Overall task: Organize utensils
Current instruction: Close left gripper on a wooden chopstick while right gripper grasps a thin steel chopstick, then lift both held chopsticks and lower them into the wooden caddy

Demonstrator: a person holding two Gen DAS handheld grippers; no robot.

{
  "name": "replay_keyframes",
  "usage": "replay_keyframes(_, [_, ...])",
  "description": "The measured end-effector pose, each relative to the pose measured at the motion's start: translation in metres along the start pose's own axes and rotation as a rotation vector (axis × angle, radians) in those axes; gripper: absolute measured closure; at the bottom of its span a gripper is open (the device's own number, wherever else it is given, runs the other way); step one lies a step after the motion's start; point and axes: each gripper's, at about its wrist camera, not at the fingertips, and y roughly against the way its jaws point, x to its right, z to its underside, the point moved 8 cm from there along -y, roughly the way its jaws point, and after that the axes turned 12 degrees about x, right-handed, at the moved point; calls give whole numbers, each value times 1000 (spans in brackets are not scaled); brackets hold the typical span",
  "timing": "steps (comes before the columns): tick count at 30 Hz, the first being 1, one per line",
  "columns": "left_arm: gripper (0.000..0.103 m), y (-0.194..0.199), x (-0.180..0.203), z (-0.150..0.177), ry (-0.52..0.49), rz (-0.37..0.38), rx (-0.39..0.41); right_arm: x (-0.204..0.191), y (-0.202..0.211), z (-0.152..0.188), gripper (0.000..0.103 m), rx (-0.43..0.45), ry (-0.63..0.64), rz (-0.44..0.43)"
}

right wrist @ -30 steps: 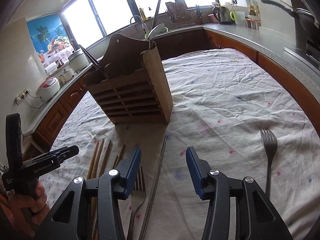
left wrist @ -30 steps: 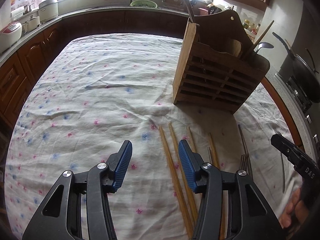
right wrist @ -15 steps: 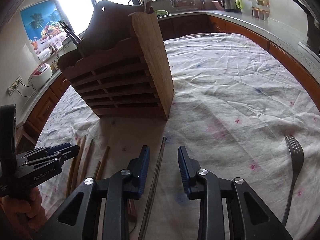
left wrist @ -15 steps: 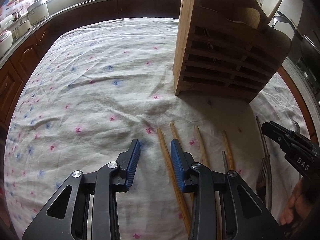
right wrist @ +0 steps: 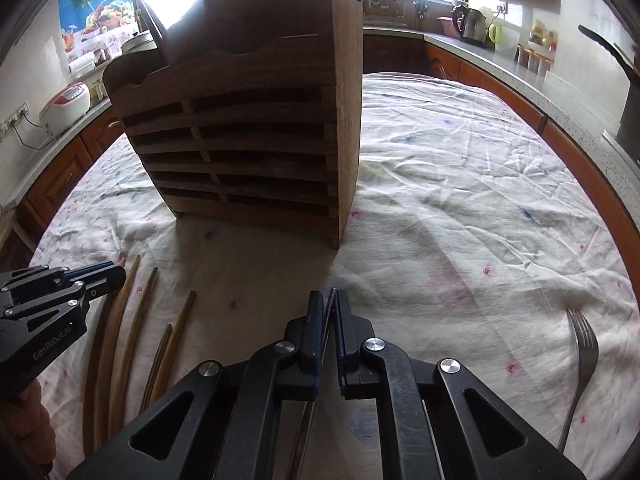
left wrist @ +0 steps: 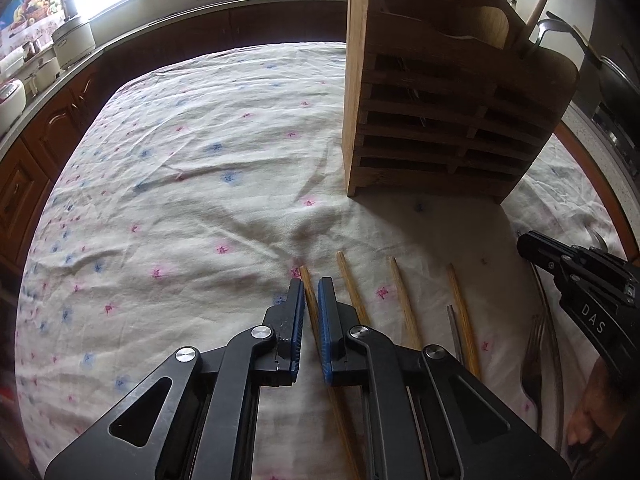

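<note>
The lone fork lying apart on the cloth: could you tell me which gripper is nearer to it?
Right. The right gripper, shut on a metal chopstick, has the fork beside it; the left gripper sits across the wooden chopsticks.

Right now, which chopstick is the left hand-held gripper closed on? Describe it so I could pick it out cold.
Start at the wooden utensil rack standing on the flowered tablecloth. In front of it lie wooden chopsticks in a row. The held chopstick is the leftmost, the only one pinched between the blue pads of the left hand-held gripper.
</note>
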Motion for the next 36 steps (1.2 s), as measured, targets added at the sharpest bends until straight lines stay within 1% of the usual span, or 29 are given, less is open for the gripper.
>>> replay_keyframes(5, [99,19,-14,-3,106,68,16,1,21,-9,99,34,-65,-60])
replay_keyframes(12, [99,57,-21,-8,137,107,74,0,50,-25,99,80,-94,-123])
replay_keyframes(16, [99,76,-26,-14,168,131,102,-9,64,-30,99,105,-101,-152])
replay_keyframes(23, [99,118,-25,-23,167,144,177,-19,91,-36,99,150,-101,-177])
replay_keyframes(36, [99,196,-25,-35,153,175,319,-29,157,-63,99,285,-70,-205])
